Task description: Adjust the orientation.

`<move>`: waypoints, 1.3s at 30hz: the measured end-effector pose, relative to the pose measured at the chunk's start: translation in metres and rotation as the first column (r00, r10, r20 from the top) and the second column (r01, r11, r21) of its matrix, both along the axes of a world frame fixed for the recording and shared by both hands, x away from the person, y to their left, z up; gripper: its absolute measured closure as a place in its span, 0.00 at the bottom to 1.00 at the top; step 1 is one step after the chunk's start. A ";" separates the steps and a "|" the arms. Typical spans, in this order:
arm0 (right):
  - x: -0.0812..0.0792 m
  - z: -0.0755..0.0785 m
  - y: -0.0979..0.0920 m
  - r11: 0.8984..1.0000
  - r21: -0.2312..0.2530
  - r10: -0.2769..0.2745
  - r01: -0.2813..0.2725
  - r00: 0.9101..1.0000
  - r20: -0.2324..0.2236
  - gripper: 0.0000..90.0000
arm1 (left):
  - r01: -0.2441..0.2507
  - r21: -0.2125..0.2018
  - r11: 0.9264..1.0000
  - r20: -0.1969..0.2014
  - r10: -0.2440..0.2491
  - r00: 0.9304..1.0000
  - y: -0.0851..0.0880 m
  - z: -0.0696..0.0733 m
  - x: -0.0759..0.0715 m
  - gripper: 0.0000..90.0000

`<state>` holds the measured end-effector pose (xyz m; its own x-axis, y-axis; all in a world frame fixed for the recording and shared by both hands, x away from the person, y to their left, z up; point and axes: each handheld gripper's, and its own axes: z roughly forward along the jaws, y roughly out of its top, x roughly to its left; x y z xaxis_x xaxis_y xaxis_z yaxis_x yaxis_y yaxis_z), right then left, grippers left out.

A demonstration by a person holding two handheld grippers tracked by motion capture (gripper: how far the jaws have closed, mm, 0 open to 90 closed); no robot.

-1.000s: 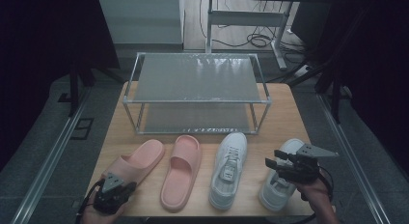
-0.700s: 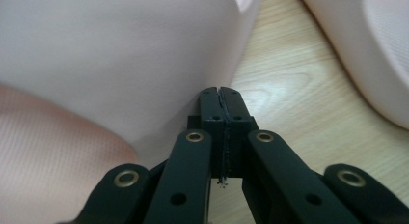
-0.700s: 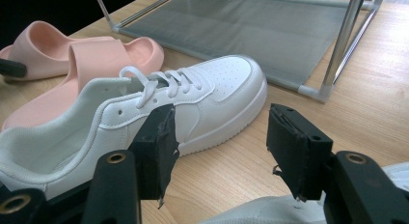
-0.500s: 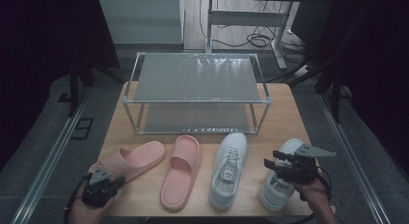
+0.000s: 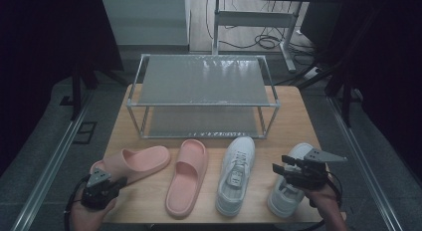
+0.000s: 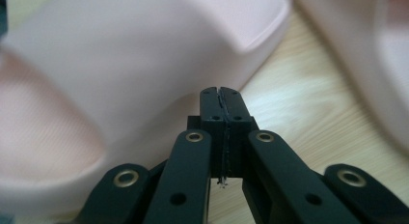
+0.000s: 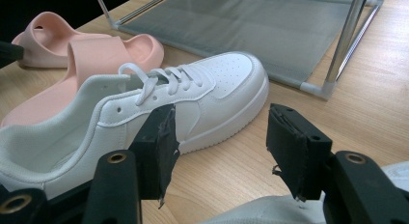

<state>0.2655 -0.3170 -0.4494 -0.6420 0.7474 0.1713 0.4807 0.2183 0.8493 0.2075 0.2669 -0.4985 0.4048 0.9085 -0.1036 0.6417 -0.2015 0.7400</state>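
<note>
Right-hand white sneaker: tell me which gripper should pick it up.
Right. The right gripper hangs open just above that right-hand white sneaker, while the left gripper is shut, at the table's far side by the left pink slipper.

slides (image 5: 186, 178): pale pink, plain
sneakers (image 5: 236, 173): white, white laces, perforated toe
desk (image 5: 293, 126): light wood grain
rack (image 5: 204, 80): silver frame, grey mesh shelves
claws (image 7: 219, 147): black, brass-coloured rivets
floor (image 5: 40, 151): grey
</note>
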 end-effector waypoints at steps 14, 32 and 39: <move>0.000 -0.001 0.003 1.000 -0.007 0.010 -0.010 1.000 -0.002 0.50 | 0.023 0.052 0.998 0.051 -0.026 0.998 -0.055 0.041 0.078 1.00; 0.001 -0.002 0.005 1.000 -0.007 0.017 -0.017 1.000 -0.006 0.50 | -0.043 0.069 0.997 -0.076 0.048 0.996 -0.074 0.017 0.141 0.99; -0.001 0.000 0.004 1.000 0.000 0.015 -0.015 1.000 -0.002 0.50 | -0.055 0.087 0.995 -0.122 0.066 0.990 -0.078 0.005 0.152 0.99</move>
<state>0.2649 -0.3134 -0.4493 -0.6525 0.7379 0.1726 0.4795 0.2257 0.8480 0.3596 0.1893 -0.4934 0.3377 0.9385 -0.0725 0.7405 -0.2173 0.6360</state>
